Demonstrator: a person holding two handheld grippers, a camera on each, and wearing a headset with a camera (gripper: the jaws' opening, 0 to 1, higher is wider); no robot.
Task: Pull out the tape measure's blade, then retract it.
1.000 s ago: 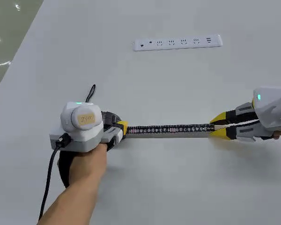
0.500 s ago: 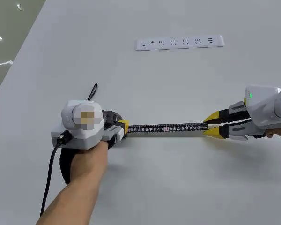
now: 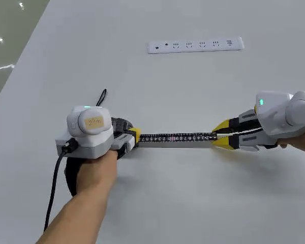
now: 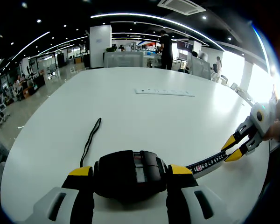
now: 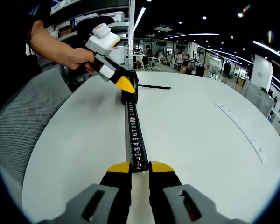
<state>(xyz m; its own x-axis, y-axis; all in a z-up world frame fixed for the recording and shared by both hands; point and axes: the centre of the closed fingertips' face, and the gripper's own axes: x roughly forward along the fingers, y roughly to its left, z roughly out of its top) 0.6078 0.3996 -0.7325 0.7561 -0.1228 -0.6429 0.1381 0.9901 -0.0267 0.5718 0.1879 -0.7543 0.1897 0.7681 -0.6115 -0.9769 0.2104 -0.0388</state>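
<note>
Between the left gripper's (image 4: 129,171) yellow-tipped jaws sits the tape measure's black case (image 4: 130,181), clamped from both sides and resting on the white table (image 3: 183,198). The blade (image 3: 177,138) runs out low over the table to the right gripper (image 5: 140,167), whose jaws pinch its far end. A black strap (image 4: 90,136) lies beyond the case, and a power strip (image 3: 195,45) lies well apart.

place: open-plan office | signs: ceiling light strips (image 4: 144,17), mesh chair (image 5: 23,126), white table (image 3: 193,193)
</note>
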